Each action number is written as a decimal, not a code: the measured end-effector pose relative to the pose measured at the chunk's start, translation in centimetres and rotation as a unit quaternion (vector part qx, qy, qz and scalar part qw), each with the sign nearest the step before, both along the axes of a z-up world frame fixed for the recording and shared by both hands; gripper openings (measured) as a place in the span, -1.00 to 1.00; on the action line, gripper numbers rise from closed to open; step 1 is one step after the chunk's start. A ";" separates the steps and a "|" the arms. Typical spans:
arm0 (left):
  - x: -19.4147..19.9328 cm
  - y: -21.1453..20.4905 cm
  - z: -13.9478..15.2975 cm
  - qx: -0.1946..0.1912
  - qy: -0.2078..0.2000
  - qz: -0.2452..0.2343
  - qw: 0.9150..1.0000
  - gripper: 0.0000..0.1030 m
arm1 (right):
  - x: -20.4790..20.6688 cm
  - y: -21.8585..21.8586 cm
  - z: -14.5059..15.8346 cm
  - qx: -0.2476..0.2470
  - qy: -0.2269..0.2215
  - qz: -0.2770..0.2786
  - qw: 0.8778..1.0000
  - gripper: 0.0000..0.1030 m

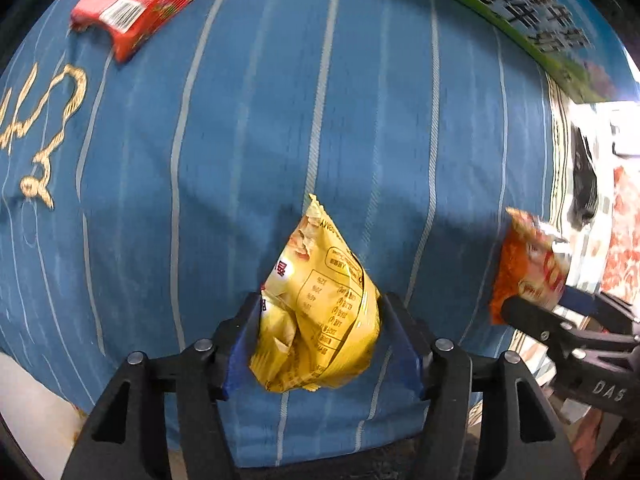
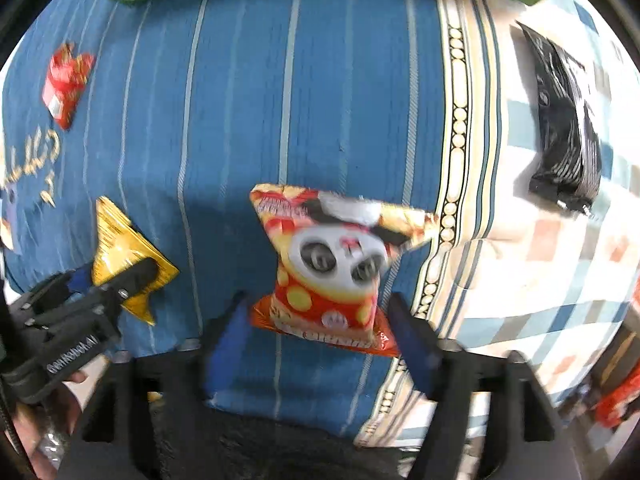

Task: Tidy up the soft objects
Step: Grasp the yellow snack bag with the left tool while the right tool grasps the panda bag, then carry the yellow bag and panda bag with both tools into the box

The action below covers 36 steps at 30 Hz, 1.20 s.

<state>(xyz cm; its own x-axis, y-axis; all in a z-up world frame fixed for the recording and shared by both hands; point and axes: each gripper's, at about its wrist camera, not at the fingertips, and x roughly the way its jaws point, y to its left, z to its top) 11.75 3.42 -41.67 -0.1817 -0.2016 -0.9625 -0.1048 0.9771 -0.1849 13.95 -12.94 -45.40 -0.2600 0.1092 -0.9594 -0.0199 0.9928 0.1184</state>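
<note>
My left gripper [image 1: 320, 340] is shut on a crumpled yellow snack bag [image 1: 320, 312] and holds it above a blue striped cloth [image 1: 248, 152]. The same bag and gripper show at the left of the right wrist view [image 2: 120, 256]. My right gripper [image 2: 320, 328] holds an orange-red snack bag with a panda face [image 2: 332, 268] between its blue pads; the left pad stands a little off the bag. That bag also shows at the right edge of the left wrist view [image 1: 528, 264].
A red snack packet [image 1: 136, 0] lies on the cloth at the far left; it shows in the right wrist view too [image 2: 66, 80]. A black packet [image 2: 568, 120] lies on a checked cloth [image 2: 540, 280] to the right. A green printed box [image 1: 532, 16] is at the back.
</note>
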 end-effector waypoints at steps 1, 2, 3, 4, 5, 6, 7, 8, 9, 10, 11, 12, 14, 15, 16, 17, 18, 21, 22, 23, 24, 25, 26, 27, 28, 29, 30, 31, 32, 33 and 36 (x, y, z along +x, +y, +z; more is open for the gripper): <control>0.0 -0.2 0.0 0.001 0.000 -0.007 1.000 0.16 | -0.1 -0.1 0.0 -0.001 -0.002 -0.006 1.000 0.53; -0.1 -0.5 -0.1 0.000 0.003 -0.016 1.000 0.18 | -0.2 -0.3 0.0 0.000 -0.003 -0.011 1.000 0.53; -0.1 -0.4 -0.3 0.000 0.006 -0.022 1.000 0.20 | -0.3 -0.3 -0.1 0.002 -0.002 -0.018 1.000 0.53; 0.2 -0.7 -0.5 -0.001 0.009 -0.028 1.000 0.22 | -0.4 -0.5 -0.2 0.004 0.000 -0.022 1.000 0.53; 0.8 -1.2 -0.7 -0.001 0.012 -0.034 0.999 0.24 | -0.3 -0.8 -0.3 0.005 0.002 -0.027 1.000 0.53; 1.2 -1.6 -1.0 0.000 0.015 -0.040 0.999 0.24 | 0.2 -1.0 -0.5 0.006 0.003 -0.031 0.999 0.53; 1.1 -1.9 -1.2 0.001 0.015 -0.043 0.999 0.24 | 0.6 -1.5 -0.5 0.007 0.004 -0.033 0.999 0.53; 0.7 -2.1 -1.5 0.002 0.014 -0.044 0.999 0.24 | 0.7 -1.3 -0.6 0.006 0.005 -0.035 0.999 0.53; 0.4 -2.3 -1.9 0.004 0.014 -0.046 0.999 0.25 | 0.8 -1.5 -0.7 0.008 0.005 -0.037 0.999 0.53; 0.4 -2.5 -1.9 0.006 0.014 -0.049 0.999 0.25 | 0.8 -1.5 -0.8 0.011 0.006 -0.040 0.999 0.53; 0.4 -2.8 -2.0 0.008 0.014 -0.052 0.999 0.26 | 1.1 -1.3 -0.9 0.011 0.006 -0.041 0.999 0.53; 0.5 -3.1 -2.0 0.009 0.014 -0.055 0.998 0.26 | 1.4 -0.9 -1.0 0.010 0.006 -0.041 0.999 0.53; 0.5 -4.0 -2.1 0.014 0.013 -0.062 0.998 0.26 | 1.6 -0.8 -1.2 0.008 0.006 -0.041 0.999 0.53; 0.3 -4.6 -2.3 0.017 0.012 -0.067 0.998 0.26 | 1.9 -1.0 -1.3 0.009 0.007 -0.042 0.999 0.53; 0.5 -5.0 -2.1 0.020 0.011 -0.071 0.997 0.26 | 2.1 -0.7 -1.4 0.009 0.007 -0.043 0.999 0.53; 0.7 -5.2 -2.2 0.022 0.010 -0.074 0.997 0.26 | 2.1 -0.5 -1.4 0.007 0.008 -0.041 0.999 0.53; 0.7 -5.5 -2.2 0.024 0.009 -0.077 0.997 0.26 | 2.4 -0.6 -1.6 0.006 0.008 -0.041 0.999 0.53; 0.4 -5.5 -1.6 0.028 0.000 -0.082 0.996 0.15 | 3.0 -0.7 -2.5 0.001 0.007 -0.044 0.999 0.51; 0.0 -5.1 -1.6 0.029 -0.003 -0.084 0.996 0.11 | 3.1 -0.6 -3.3 -0.002 0.004 -0.044 0.999 0.45; -0.1 -5.3 -1.6 0.030 -0.006 -0.085 0.996 0.09 | 3.1 -0.5 -3.3 -0.006 0.001 -0.041 0.999 0.35; -0.2 -5.5 -1.5 0.030 -0.008 -0.083 0.996 0.09 | 3.1 -0.4 -3.4 -0.010 -0.001 -0.039 0.999 0.15; -0.4 -5.4 -1.0 0.031 -0.007 -0.083 0.996 0.07 | 3.1 -0.5 -3.3 -0.014 -0.002 -0.034 0.999 0.05; -0.6 -5.6 -0.9 0.034 -0.005 -0.082 0.996 0.06 | 3.2 -0.5 -3.3 -0.016 -0.005 -0.033 0.999 0.01; -0.6 -5.3 -0.7 0.035 -0.005 -0.080 0.996 0.06 | 3.0 -0.6 -3.2 -0.017 -0.008 -0.031 0.999 0.01; -0.6 -5.4 -0.7 0.036 -0.006 -0.080 0.996 0.05 | 3.0 -0.7 -3.0 -0.018 -0.009 -0.029 0.999 0.00; -0.6 -5.5 -0.6 0.038 -0.008 -0.081 0.996 0.04 | 3.0 -0.6 -3.0 -0.020 -0.011 -0.027 0.999 -0.01; -0.6 -5.6 -0.5 0.040 -0.009 -0.081 0.996 0.04 | 3.0 -0.6 -2.9 -0.020 -0.013 -0.026 0.999 -0.02; -0.5 -5.5 -0.2 0.041 -0.010 -0.081 0.996 0.04 | 2.9 -0.6 -2.8 -0.021 -0.014 -0.025 0.999 -0.03; -0.4 -5.7 0.1 0.041 -0.012 -0.081 0.996 0.03 | 2.9 -0.7 -2.5 -0.022 -0.015 -0.023 0.999 -0.04; -0.4 -5.7 0.4 0.041 -0.015 -0.080 0.996 0.03 | 2.9 -0.7 -2.5 -0.021 -0.016 -0.024 0.999 -0.07; -0.2 -6.0 1.4 0.041 -0.027 -0.078 0.996 0.02 | 2.8 -0.9 -1.8 -0.021 -0.026 -0.022 0.999 -0.15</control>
<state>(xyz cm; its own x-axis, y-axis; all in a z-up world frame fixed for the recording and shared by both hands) 11.51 -2.56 -40.28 -0.1527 -0.0957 -0.9836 0.0568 0.9928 -0.1054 16.79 -13.79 -47.21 -0.2057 0.0779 -0.9755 0.0183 0.9970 0.0757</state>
